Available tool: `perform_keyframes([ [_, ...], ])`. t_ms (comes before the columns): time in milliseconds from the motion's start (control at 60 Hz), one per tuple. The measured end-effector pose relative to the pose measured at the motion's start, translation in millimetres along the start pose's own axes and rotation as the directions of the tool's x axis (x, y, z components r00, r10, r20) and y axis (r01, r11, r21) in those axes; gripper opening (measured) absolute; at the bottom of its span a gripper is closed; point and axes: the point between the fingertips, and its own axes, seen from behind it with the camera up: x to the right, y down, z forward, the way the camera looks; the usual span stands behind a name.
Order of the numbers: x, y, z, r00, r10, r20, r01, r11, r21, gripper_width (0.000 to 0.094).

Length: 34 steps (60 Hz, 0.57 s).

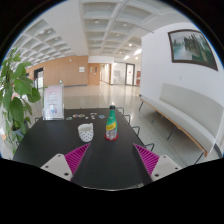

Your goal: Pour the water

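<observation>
Gripper [110, 160] open over table [50, 140]; beyond: one cup [86, 132], one bottle [112, 123]

I see the tongs [107, 160] low over the near part of the worktop [45, 140], their fingers apart with nothing between them. Beyond them stand a cup [86, 132] and, just to its right, a bottle [112, 123]. A plant [14, 90] is at the left of the worktop, and a bench [185, 112] runs along the wall at the right.

no legible txt, bottle [112, 123] label unreadable, cup [86, 132] print unreadable
</observation>
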Motion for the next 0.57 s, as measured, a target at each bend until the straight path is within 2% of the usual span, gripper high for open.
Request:
perform_keyframes([
  [200, 8, 17, -37, 1.000, 0.025, -0.005, -0.025, 1.000, -0.011, 0.0854],
  [567, 0, 29, -49, 1.000, -0.003, 0.004, 0.003, 1.000, -0.009, 0.0856],
])
